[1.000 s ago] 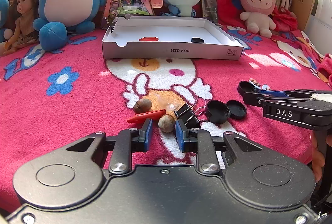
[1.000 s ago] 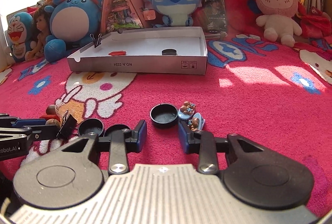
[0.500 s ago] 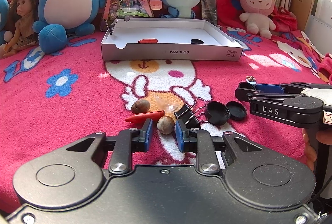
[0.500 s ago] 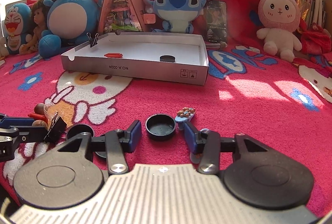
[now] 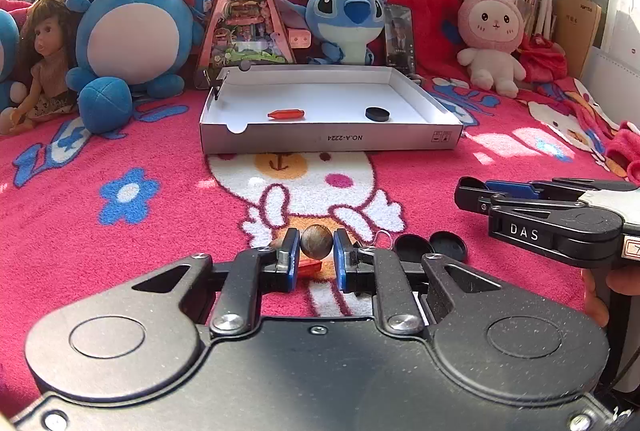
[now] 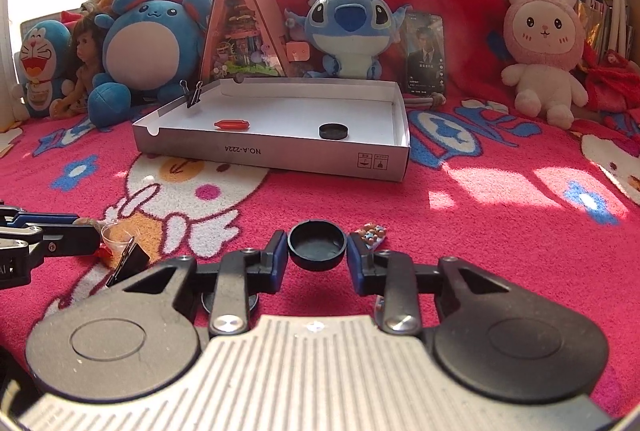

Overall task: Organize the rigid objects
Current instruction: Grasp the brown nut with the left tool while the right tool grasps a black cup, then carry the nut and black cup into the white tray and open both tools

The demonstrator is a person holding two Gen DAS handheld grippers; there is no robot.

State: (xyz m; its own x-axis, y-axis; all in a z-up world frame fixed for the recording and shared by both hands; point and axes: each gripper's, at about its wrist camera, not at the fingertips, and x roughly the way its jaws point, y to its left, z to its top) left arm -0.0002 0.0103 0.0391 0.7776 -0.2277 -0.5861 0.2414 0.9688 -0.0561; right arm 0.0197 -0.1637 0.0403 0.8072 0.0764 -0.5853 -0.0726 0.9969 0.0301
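My left gripper (image 5: 316, 245) is shut on a round brown nut (image 5: 316, 241), held just above the pink blanket with a red capsule (image 5: 310, 267) under it. The jaws of my right gripper (image 6: 317, 251) are closing on a black round cap (image 6: 317, 245), and both pads touch its sides. Two more black caps (image 5: 414, 247) lie on the blanket between the grippers. Further back stands the white cardboard box (image 5: 332, 141), holding a red capsule (image 5: 286, 114) and a black cap (image 5: 377, 114).
A black binder clip (image 6: 130, 259) and a clear little cup (image 6: 116, 235) lie left of my right gripper. A small blue decorated piece (image 6: 372, 233) sits by its right finger. Plush toys and a doll line the back behind the box (image 6: 280, 155).
The left jaws closed onto the nut and raised it off the blanket. The right gripper moved forward around the black cap, opened wider, then closed on it.
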